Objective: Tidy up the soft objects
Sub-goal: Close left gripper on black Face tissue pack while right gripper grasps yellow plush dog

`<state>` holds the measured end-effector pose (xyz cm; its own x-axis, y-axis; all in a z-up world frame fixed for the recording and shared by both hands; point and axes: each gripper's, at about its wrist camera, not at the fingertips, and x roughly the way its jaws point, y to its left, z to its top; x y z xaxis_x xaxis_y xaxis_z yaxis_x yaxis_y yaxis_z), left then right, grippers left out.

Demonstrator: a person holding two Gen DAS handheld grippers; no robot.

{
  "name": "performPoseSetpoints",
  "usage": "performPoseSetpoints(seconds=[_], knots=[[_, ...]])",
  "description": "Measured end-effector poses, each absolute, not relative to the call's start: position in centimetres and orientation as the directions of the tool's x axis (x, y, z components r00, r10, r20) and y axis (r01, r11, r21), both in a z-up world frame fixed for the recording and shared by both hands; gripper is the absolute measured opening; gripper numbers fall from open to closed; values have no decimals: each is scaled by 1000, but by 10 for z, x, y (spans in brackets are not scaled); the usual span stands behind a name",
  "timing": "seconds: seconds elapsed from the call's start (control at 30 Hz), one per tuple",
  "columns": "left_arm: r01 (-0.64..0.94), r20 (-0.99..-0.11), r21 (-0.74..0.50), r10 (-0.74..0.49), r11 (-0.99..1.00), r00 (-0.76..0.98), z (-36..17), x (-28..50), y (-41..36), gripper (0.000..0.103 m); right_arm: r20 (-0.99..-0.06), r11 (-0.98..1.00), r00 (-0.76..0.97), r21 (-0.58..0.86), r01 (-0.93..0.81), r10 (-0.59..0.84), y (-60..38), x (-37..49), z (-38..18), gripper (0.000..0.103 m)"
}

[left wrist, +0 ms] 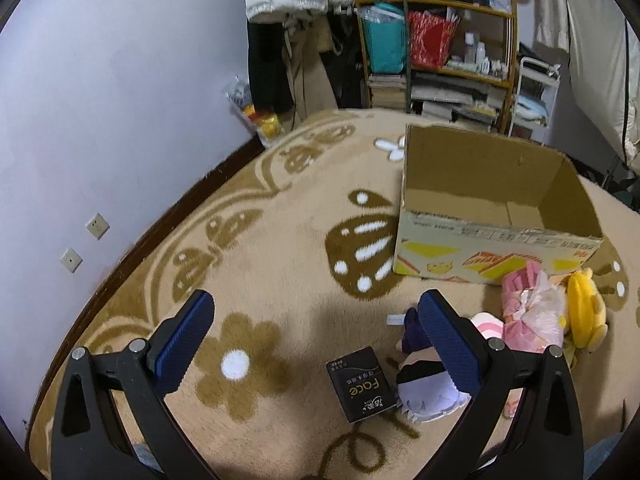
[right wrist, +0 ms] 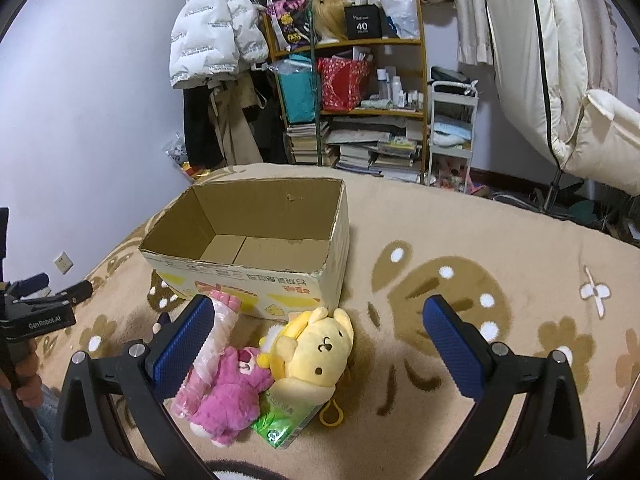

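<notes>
An open, empty cardboard box (left wrist: 492,240) (right wrist: 256,276) stands on the beige patterned rug. In front of it lies a heap: a yellow plush dog (right wrist: 316,348) (left wrist: 584,308), a pink plush bear (right wrist: 232,392), a pink item in clear plastic (left wrist: 532,316) (right wrist: 218,320), a green tissue pack (right wrist: 284,420), and a doll with pale purple hair (left wrist: 424,384). A black "Face" pack (left wrist: 360,384) lies beside the doll. My left gripper (left wrist: 316,340) is open above the rug, its right finger over the doll. My right gripper (right wrist: 320,344) is open, straddling the yellow dog from above.
A purple wall (left wrist: 100,100) with sockets runs along the rug's left edge. Behind the box stand a crowded wooden shelf (right wrist: 352,92), hanging coats (right wrist: 216,40), a small white cart (right wrist: 452,132) and a white chair (right wrist: 600,140). A hand holding the left gripper's handle shows at the right wrist view's left edge.
</notes>
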<state>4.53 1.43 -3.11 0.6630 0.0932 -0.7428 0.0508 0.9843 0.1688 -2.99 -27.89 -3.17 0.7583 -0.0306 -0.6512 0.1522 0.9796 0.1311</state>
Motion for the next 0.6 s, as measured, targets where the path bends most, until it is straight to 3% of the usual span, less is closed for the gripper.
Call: performPoseSetpoints(seconds=[0.6], knots=[[18, -891, 119, 99, 993, 443, -90, 91, 17, 101, -774, 972, 631, 186, 143, 55, -291, 20, -76, 102]])
